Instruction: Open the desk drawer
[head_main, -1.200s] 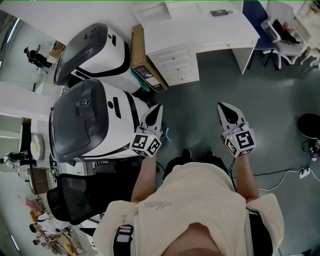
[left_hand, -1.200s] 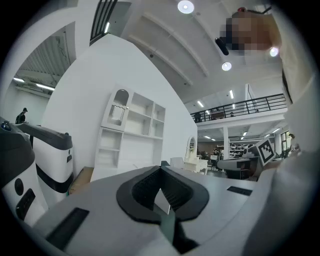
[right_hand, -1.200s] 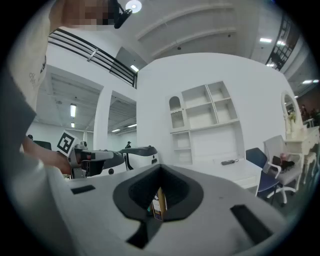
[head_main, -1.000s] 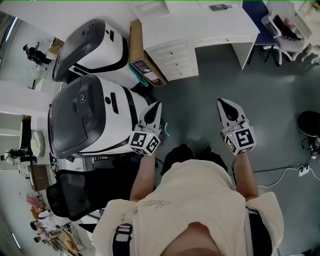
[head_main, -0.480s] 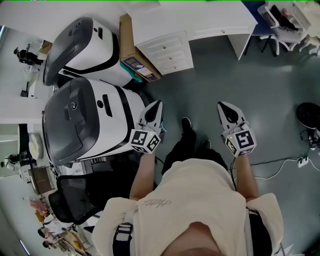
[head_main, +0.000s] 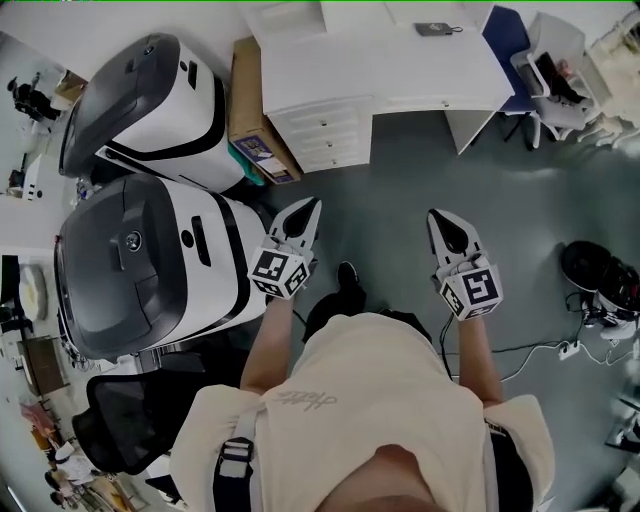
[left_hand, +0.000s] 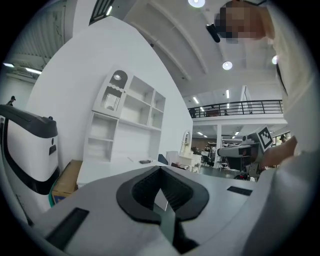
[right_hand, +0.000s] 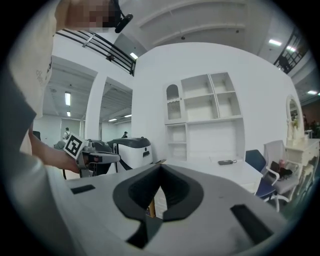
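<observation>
The white desk (head_main: 400, 70) stands at the top of the head view, with its stack of three drawers (head_main: 320, 135) under the left end, all shut. Both grippers are held out over the grey floor, well short of the desk. My left gripper (head_main: 312, 203) is shut with nothing in it and points at the drawer stack. My right gripper (head_main: 437, 215) is also shut and empty. In the left gripper view the jaws of the left gripper (left_hand: 161, 170) meet, and the desk (left_hand: 107, 172) lies beyond them. The right gripper (right_hand: 160, 167) frames the desk (right_hand: 220, 172) too.
Two large white-and-black machines (head_main: 140, 260) (head_main: 150, 90) stand at the left, with a cardboard box (head_main: 250, 110) between the far one and the drawers. A small dark device (head_main: 435, 29) lies on the desk. A white chair (head_main: 555, 85) and floor cables (head_main: 560, 350) are at the right.
The person has walked over the grey floor and the view has swung, so the desk and machines sit differently in the frame. Both grippers stay shut and held out in front.
</observation>
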